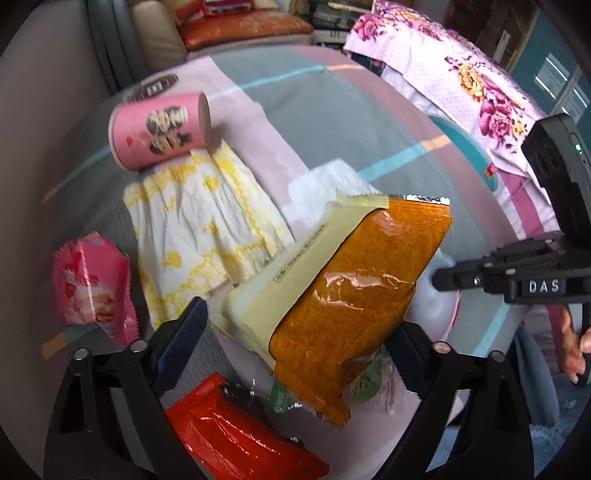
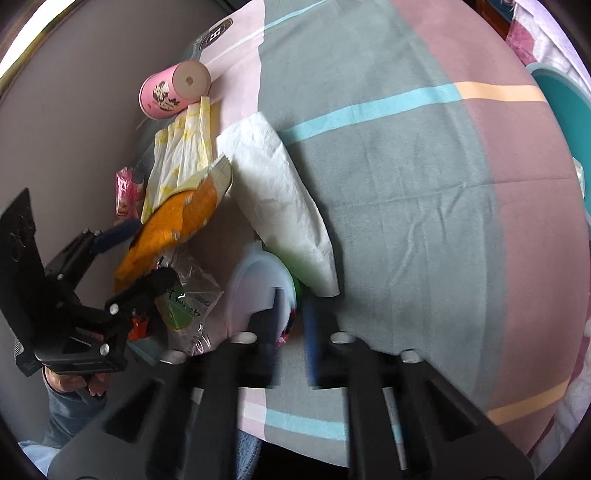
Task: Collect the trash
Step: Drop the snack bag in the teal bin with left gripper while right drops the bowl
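My left gripper point(image 1: 295, 332) is shut on an orange and cream snack packet point(image 1: 343, 291) and holds it above the bed; the packet also shows in the right wrist view point(image 2: 173, 225). Under it lie a red wrapper point(image 1: 236, 432), a green and clear wrapper point(image 2: 184, 310), a pink wrapper point(image 1: 92, 280), a yellow-stained tissue point(image 1: 199, 225), a white tissue point(image 2: 280, 199) and a pink paper cup point(image 1: 159, 129) on its side. My right gripper point(image 2: 293, 317) is narrowly open around the rim of a pale plastic lid point(image 2: 258, 284).
The trash lies on a striped bedsheet point(image 2: 406, 166) next to a grey wall point(image 2: 74, 110). A floral quilt point(image 1: 461, 74) is heaped at the far right, with a teal object point(image 2: 561, 96) beside it. A sofa with an orange cushion point(image 1: 240, 26) stands beyond the bed.
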A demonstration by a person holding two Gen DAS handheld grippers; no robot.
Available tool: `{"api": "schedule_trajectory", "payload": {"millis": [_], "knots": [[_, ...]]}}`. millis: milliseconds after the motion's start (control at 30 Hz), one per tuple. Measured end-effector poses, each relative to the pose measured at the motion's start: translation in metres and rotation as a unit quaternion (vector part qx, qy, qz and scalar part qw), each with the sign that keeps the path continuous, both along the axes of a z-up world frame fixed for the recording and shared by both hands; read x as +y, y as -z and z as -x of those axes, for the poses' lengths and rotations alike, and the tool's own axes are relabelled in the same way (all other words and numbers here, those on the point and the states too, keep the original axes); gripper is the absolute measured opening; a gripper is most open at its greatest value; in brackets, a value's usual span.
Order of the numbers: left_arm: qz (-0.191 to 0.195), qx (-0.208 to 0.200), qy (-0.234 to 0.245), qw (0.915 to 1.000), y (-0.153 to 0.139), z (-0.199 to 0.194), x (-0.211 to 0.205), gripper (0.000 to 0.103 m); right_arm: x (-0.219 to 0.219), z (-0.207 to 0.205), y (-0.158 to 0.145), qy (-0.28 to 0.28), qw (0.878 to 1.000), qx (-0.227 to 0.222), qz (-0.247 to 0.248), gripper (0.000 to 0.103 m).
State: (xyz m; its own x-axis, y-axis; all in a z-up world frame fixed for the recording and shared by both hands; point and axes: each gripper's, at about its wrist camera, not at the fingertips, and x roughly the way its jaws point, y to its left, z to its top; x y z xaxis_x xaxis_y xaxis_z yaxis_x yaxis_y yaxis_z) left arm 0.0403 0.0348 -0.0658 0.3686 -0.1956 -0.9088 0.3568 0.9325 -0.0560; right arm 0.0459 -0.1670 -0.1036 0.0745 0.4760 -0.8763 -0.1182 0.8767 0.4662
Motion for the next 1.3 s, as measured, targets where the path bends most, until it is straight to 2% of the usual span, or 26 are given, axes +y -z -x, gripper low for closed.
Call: {"api": "schedule_trajectory", "payload": {"millis": [33, 67, 200, 300, 567, 800, 1033, 1300], "knots": [[-0.002, 0.001, -0.003, 1.0000, 0.000, 0.000, 0.000, 0.063, -0.001, 0.001, -0.001, 0.000, 1.000, -0.004, 0.003, 0.007], [-0.003, 0.004, -0.012, 0.9999, 0.000, -0.002, 0.001, 0.062, -0.002, 0.001, -0.003, 0.000, 1.000, -0.009, 0.004, 0.007], [0.004, -0.010, -0.046, 0.9989, -0.011, -0.004, 0.007, 0.048, -0.013, 0.003, -0.011, 0.005, 1.000, -0.023, 0.001, 0.007], [0.017, -0.014, -0.062, 0.9978, -0.020, -0.007, 0.013, 0.021, -0.022, 0.002, -0.017, 0.015, 0.999, -0.035, -0.005, 0.007], [0.044, -0.013, -0.083, 0.9955, -0.034, -0.005, 0.018, 0.020, -0.042, 0.000, -0.026, 0.027, 0.998, -0.053, -0.020, 0.006], [0.063, -0.013, -0.082, 0.9945, -0.045, -0.015, -0.002, 0.020, -0.074, -0.010, -0.035, 0.067, 0.995, -0.070, -0.028, 0.006], [0.086, 0.002, -0.067, 0.9940, -0.042, -0.036, -0.045, 0.020, -0.124, -0.015, -0.046, 0.123, 0.987, -0.093, -0.038, 0.007], [0.086, 0.001, -0.022, 0.9960, -0.045, -0.061, -0.118, 0.020, -0.192, -0.023, -0.060, 0.192, 0.973, -0.126, -0.032, 0.007]]}}
